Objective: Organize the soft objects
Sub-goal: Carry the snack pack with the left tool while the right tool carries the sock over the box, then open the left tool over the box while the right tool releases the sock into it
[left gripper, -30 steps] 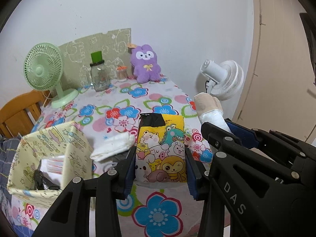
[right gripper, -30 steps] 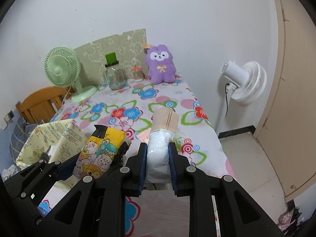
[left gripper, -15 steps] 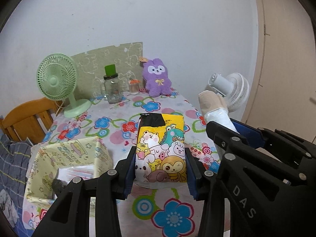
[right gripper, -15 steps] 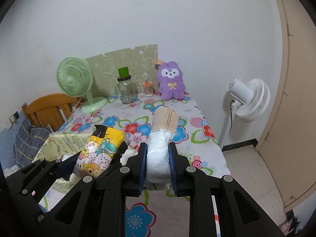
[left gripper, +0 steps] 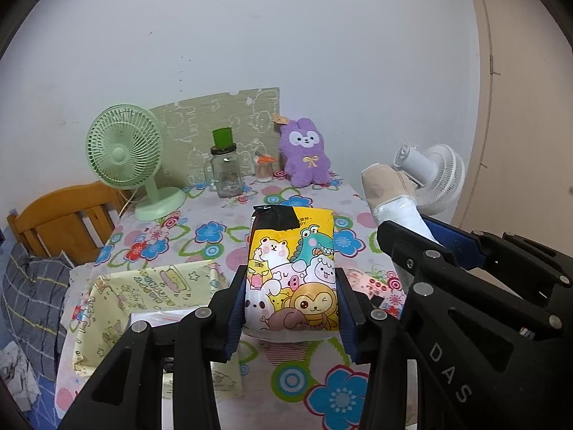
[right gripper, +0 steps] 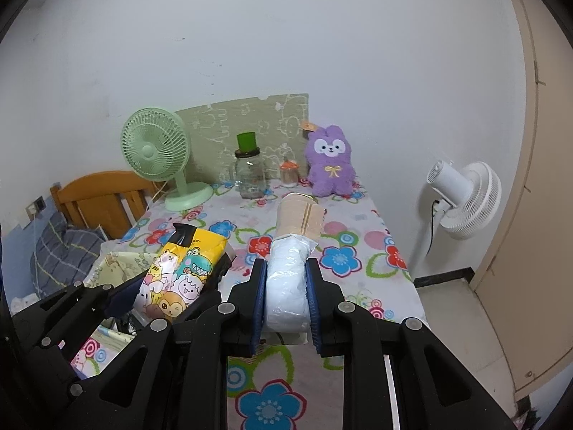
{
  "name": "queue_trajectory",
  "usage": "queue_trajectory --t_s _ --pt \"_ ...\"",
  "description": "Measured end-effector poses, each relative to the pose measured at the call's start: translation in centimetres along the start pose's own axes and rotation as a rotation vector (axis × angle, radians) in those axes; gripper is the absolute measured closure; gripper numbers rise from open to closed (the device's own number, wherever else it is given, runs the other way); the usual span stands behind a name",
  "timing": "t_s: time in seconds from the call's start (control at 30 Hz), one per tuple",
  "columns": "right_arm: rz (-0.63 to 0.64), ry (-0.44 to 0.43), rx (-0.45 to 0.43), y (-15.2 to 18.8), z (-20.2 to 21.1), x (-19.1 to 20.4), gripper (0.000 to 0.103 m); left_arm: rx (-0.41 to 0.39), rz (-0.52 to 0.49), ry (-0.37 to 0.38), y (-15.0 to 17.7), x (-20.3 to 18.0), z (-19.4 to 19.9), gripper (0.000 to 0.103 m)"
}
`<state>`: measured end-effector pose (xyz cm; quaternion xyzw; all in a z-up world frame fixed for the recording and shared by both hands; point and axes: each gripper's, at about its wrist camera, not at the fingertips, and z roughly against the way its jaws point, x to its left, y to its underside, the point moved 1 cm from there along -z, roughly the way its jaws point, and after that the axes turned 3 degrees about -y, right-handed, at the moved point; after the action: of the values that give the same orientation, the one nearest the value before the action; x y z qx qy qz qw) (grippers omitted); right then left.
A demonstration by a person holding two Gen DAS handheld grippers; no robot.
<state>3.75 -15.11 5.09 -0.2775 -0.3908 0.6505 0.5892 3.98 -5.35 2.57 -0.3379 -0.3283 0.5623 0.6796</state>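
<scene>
My left gripper (left gripper: 292,308) is shut on a yellow cartoon-print soft pack (left gripper: 292,272) and holds it above the flowered table (left gripper: 215,229). It also shows in the right wrist view (right gripper: 179,279). My right gripper (right gripper: 285,294) is shut on a white plastic-wrapped roll with a beige end (right gripper: 288,261), also seen in the left wrist view (left gripper: 394,200). A pale yellow fabric box (left gripper: 107,308) sits on the table at the left, below the left gripper, with white items inside. A purple plush bunny (left gripper: 304,157) sits at the table's back.
A green desk fan (left gripper: 125,154), a glass jar with green lid (left gripper: 224,172) and a small orange-capped jar (left gripper: 264,170) stand at the back. A wooden chair (left gripper: 64,218) is at left. A white floor fan (right gripper: 462,197) stands right of the table.
Both grippers have risen and pulled back from the table with their loads. The table and box now sit lower and farther in view. The white cloth by the box is no longer visible.
</scene>
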Motion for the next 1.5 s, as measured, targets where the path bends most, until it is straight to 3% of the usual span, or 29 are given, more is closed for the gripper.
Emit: queue_trajectory --t_s 1.5 --pt "0.083 -0.227 0.145 0.7 -10.0 12.0 0.079 0.118 0.093 -0.151 2.9 13.1 -5.2 0.054"
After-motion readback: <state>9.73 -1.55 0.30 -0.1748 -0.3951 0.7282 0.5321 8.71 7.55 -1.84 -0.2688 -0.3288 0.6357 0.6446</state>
